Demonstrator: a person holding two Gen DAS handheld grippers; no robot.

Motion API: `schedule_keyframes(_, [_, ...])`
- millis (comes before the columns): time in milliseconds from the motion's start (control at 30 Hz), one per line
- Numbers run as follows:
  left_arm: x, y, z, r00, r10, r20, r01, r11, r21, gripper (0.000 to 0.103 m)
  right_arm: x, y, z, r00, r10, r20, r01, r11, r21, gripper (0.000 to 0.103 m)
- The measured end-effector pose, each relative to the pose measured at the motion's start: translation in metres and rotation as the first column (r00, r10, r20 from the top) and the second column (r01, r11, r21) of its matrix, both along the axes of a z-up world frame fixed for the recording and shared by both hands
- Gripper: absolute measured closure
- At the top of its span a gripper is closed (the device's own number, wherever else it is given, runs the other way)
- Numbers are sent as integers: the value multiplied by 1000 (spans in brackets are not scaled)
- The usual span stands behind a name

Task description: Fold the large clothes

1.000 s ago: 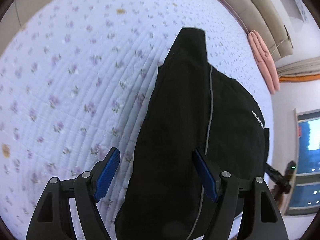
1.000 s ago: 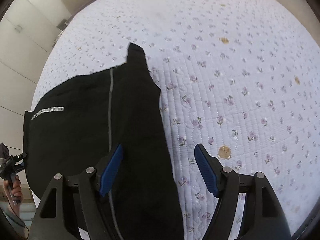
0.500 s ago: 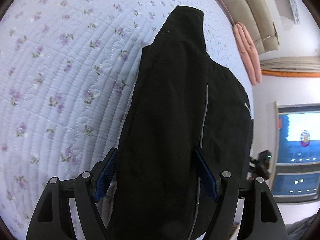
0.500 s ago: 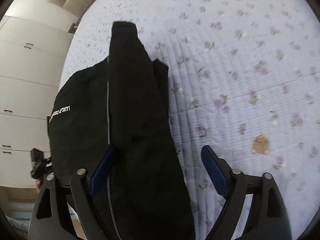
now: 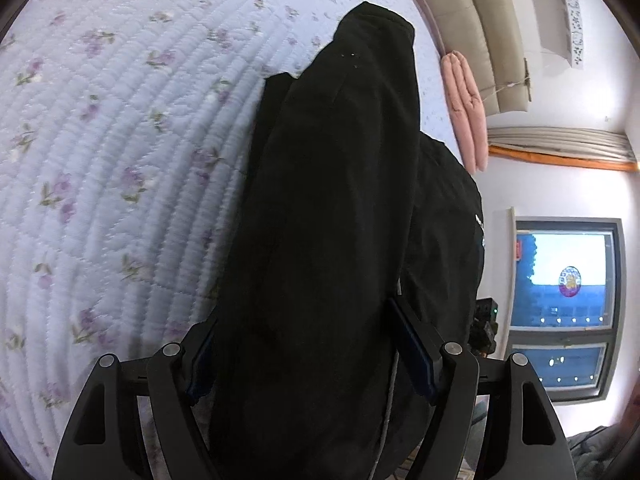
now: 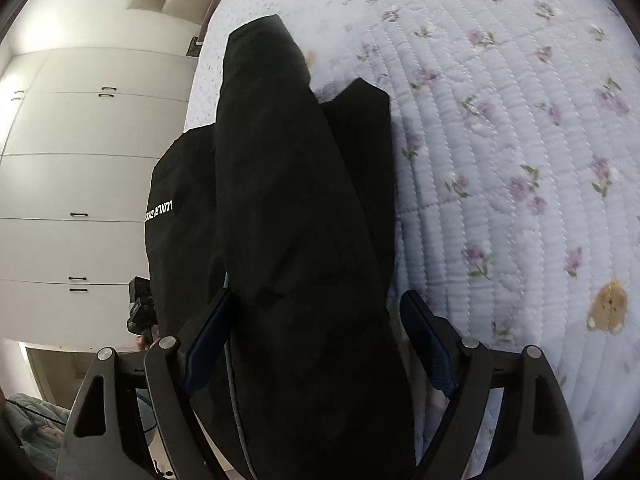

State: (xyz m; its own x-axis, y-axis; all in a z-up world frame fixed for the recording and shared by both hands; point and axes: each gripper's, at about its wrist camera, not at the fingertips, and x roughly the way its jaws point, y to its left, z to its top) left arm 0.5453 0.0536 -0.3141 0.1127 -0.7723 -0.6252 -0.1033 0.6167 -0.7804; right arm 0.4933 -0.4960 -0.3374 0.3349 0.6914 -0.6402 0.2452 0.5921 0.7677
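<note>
- Lying on the bed [image 5: 120, 128], the black jacket [image 5: 328, 216] stretches lengthwise away from both cameras, one sleeve folded along its top.
- The left gripper [image 5: 312, 356] stands spread, with the sleeve's thick fold filling the space between its blue pads [image 5: 416, 356]; whether the pads press the cloth cannot be told.
- The right gripper [image 6: 316, 344] is spread too and its jaws have just been moving, opening and then easing in a little; the jacket lies between them, close against the left pad, while the right pad [image 6: 424, 348] stands clear of the cloth with quilt showing in the gap.
- In the right view, white lettering [image 6: 158, 212] shows on the jacket's far side, nearest the white wardrobe [image 6: 72, 160].
- In the left view, a pink folded cloth [image 5: 466, 108] lies at the bed's far edge, and a lit screen [image 5: 568, 280] stands beyond the jacket.
- The quilt is pale with small purple flowers and a bear motif [image 6: 608, 308].
</note>
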Motion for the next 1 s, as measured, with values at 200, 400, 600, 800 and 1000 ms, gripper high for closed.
schedule_keyframes(200, [-6, -12, 24, 994, 20, 103, -26, 998, 57, 65, 10, 17, 1, 999, -12, 30, 14, 998, -61, 50])
schedule_keyframes(400, [-24, -22, 78, 975, 46, 218, -41, 999, -29, 74, -6, 30, 37, 992, -52, 111, 59, 997, -59, 69])
schedule_keyframes(600, [-50, -49, 147, 937, -10, 350, 36, 997, -68, 75, -28, 54, 92, 980, -36, 194, 52, 995, -79, 71])
schedule_keyframes(800, [-89, -41, 201, 901, -34, 433, 77, 994, -82, 75, -74, 77, 154, 965, -5, 263, 42, 990, -133, 71])
schedule_keyframes(1000, [-145, -10, 222, 903, -50, 427, 100, 991, -94, 75, -135, 90, 199, 967, 10, 255, 39, 982, -187, 72])
